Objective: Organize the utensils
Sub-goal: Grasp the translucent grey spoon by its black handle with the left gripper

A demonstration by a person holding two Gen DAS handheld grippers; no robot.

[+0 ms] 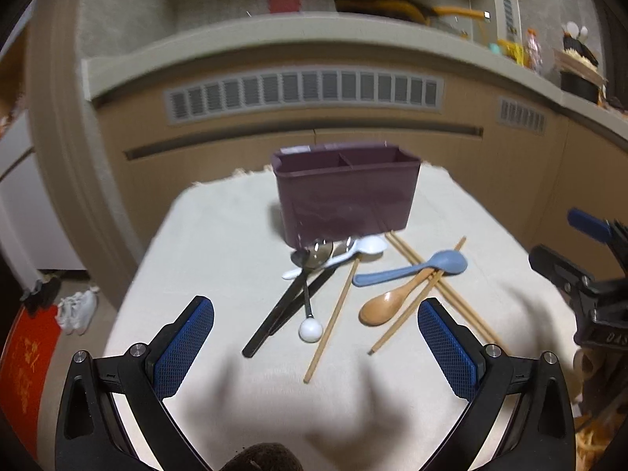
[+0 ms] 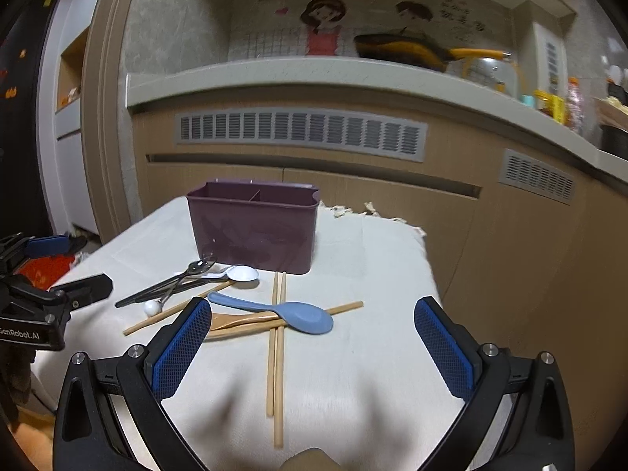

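Hovering my wide-open right gripper and equally wide left gripper, I am judging the pair of thin light wooden chopsticks stiff but slippery, best pinched mid-length.

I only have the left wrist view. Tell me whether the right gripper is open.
Observer: The right gripper is open, with nothing held between its fingers.
Operator: Now report where the chopstick pair ends. Its near end is hidden here.
Observer: The chopstick pair lies side by side on the cloth. Its near ends sit between the right gripper's fingers, and one reaches closer to the camera than the other.
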